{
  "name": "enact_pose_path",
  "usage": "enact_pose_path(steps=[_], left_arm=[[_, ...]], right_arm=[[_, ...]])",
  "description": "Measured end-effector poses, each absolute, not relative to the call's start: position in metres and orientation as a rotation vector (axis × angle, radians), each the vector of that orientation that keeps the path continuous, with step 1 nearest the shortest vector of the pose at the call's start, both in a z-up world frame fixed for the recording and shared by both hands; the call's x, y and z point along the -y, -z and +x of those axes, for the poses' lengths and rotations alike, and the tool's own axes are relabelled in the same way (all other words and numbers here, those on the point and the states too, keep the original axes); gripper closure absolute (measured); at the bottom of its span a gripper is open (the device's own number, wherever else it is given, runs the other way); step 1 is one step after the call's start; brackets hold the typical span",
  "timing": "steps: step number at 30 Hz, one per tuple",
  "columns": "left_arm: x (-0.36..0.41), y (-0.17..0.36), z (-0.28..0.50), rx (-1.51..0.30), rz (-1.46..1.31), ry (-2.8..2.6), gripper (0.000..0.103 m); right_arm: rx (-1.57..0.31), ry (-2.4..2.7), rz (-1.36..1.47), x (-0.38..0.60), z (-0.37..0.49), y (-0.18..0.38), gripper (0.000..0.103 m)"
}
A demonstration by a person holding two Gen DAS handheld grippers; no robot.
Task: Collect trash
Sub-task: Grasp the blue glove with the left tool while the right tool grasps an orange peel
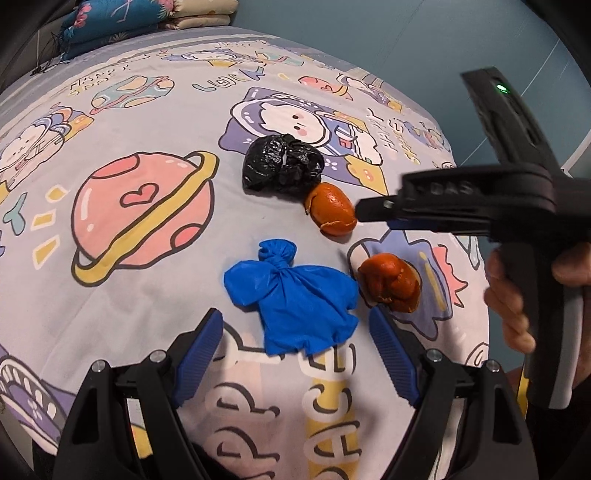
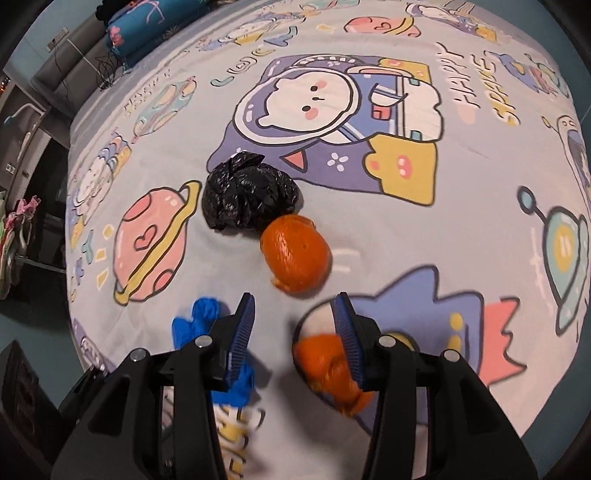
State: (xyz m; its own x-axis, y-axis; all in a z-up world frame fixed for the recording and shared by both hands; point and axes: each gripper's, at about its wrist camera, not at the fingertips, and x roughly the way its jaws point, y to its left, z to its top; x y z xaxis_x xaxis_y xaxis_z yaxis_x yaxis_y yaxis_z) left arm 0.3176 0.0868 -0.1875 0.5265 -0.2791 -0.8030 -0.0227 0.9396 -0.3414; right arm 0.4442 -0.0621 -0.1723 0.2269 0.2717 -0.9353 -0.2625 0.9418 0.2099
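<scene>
Several bits of trash lie on a cartoon-print bed sheet. A crumpled black plastic bag touches an orange peel. A second orange peel lies nearer. A knotted blue glove lies in front of my left gripper, which is open and empty just short of it. My right gripper is open and empty above the sheet, just short of the first peel. It shows from the side in the left wrist view.
Folded patterned bedding is stacked at the far end of the bed. The bed's right edge drops to a blue floor. Dark furniture stands left of the bed.
</scene>
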Motion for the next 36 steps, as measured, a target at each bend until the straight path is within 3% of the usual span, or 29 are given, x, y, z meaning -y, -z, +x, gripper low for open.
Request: enact_pose_path(steps=[10,16,20,24,36], left_arm=[[-0.087,0.200,0.332,-1.045,-0.344,0.175,0.027],[-0.077,0.208,0.337,-1.067,-0.341,0.203,0.042],[-0.074,0.216,0.341,-1.103,-0.352,0.212,0.063],[-0.075,0.217,0.340,-1.107,-0.377,0.224,0.077],[-0.083,0.205,0.327,-1.099,-0.392,0.229,0.089]], right_arm=[[-1.338,-0.346,-0.017,0.047,0.465,0.194,0.060],[-1.336,-0.323,-0.055,0.040,0.467,0.202,0.061],[-1.332,-0.303,-0.061,0.040,0.467,0.203,0.065],[-1.337,-0.287,-0.075,0.039,0.468,0.205,0.068],[-1.335,-0.260,-0.065,0.035,0.462,0.200,0.075]])
